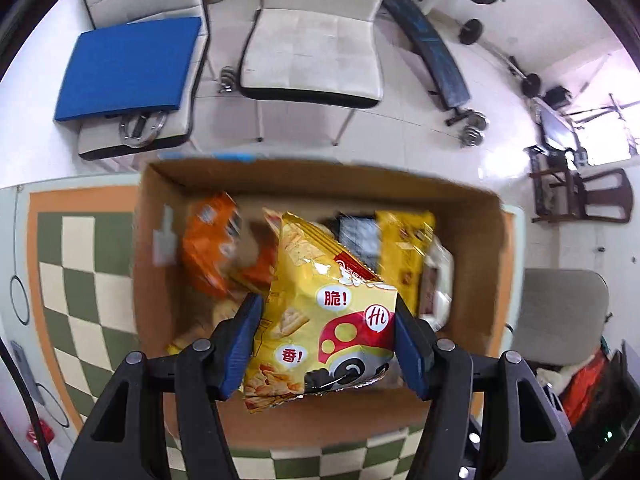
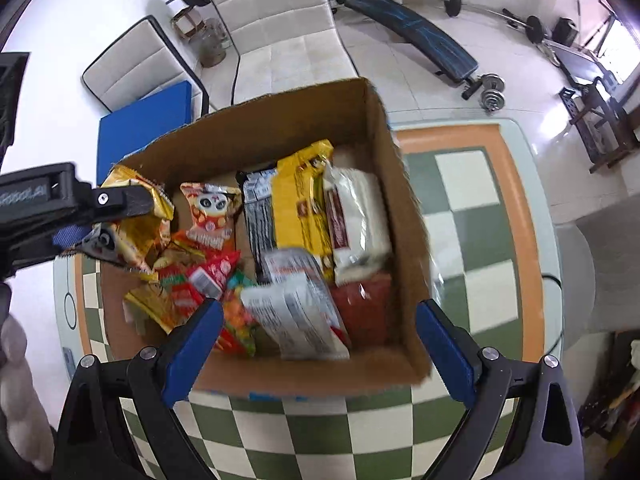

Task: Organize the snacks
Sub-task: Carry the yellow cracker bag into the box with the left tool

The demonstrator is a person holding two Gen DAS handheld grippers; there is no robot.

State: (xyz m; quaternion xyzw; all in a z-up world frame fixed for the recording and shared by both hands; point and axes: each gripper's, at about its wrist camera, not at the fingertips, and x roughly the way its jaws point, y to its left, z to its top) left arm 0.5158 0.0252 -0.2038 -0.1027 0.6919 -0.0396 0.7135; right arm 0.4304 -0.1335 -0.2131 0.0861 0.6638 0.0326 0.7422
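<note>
While the left gripper [image 1: 326,344] hangs above the cardboard box [image 1: 472,240], its fingers [image 1: 240,344] are clenched on the yellow snack bag [image 1: 320,320], long axis pointing down into the box. The right gripper [image 2: 320,344] hovers released over the box's near edge.

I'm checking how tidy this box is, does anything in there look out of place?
Yes. On the right of the cardboard box, packets stand in a neat row, but the left side is a loose heap of small snack packets, and a white packet lies tilted across them.
</note>
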